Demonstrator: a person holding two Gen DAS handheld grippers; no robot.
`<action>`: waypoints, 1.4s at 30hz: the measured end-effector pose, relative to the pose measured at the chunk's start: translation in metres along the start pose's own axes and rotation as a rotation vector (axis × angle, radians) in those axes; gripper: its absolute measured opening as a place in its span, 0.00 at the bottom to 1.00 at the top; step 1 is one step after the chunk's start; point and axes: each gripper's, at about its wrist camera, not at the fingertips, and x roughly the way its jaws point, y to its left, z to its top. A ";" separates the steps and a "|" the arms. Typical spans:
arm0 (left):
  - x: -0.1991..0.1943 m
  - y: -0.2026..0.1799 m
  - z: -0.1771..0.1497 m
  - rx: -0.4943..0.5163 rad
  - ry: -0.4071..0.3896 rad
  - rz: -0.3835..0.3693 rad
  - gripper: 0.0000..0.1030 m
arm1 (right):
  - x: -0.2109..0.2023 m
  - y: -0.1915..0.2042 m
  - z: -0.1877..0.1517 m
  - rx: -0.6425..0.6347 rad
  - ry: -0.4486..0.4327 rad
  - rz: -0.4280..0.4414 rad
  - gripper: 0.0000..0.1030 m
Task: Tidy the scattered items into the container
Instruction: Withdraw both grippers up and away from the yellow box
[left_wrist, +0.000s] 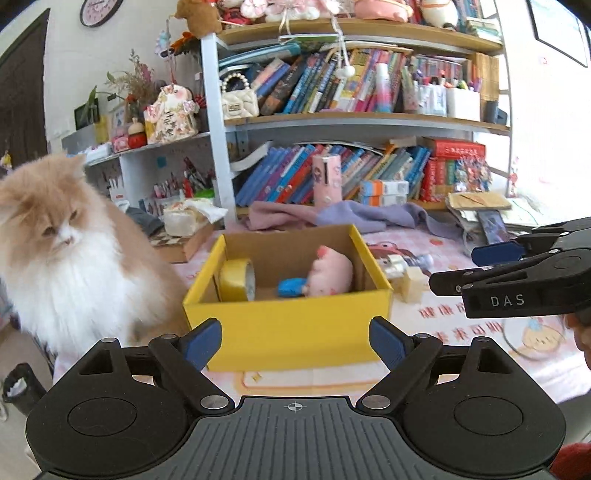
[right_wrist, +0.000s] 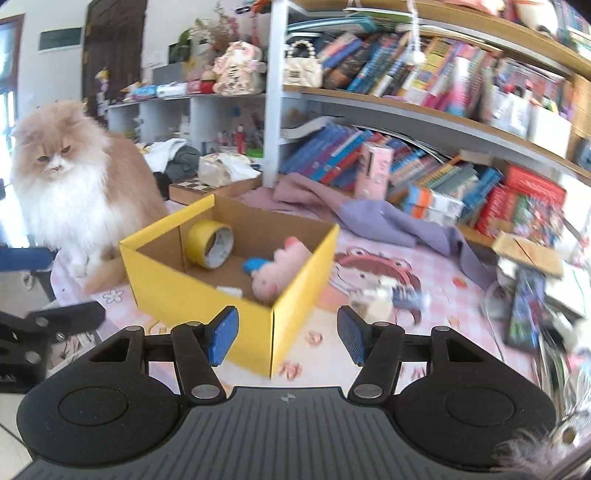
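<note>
Yellow cardboard box (right_wrist: 207, 280): holds tape roll (right_wrist: 209, 243), pink plush toy (right_wrist: 282, 267) and a blue item (right_wrist: 255, 265). Remaining scattered pieces: small cream block (right_wrist: 380, 304) and blurred neighbours, on the pink mat just ahead and right of the right gripper (right_wrist: 288, 332), beyond the box's right wall. Right gripper: fingers wide apart, holding nothing, the nearer one. Left gripper (left_wrist: 295, 341): likewise spread and empty, facing the box front. Fluffy cat (left_wrist: 70, 254) sits left.

yellow box (left_wrist: 288, 332) – holds tape roll (left_wrist: 238, 279), pink plush (left_wrist: 330, 271) | small block (left_wrist: 413, 282) outside
</note>
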 end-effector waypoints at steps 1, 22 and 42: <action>-0.003 -0.003 -0.004 0.009 0.001 0.001 0.87 | -0.007 0.003 -0.006 0.001 -0.002 -0.016 0.56; -0.021 -0.027 -0.040 0.038 0.135 -0.016 0.95 | -0.057 0.016 -0.071 0.045 0.057 -0.087 0.86; -0.027 -0.034 -0.041 0.078 0.123 -0.029 0.98 | -0.058 0.015 -0.077 0.034 0.054 -0.087 0.94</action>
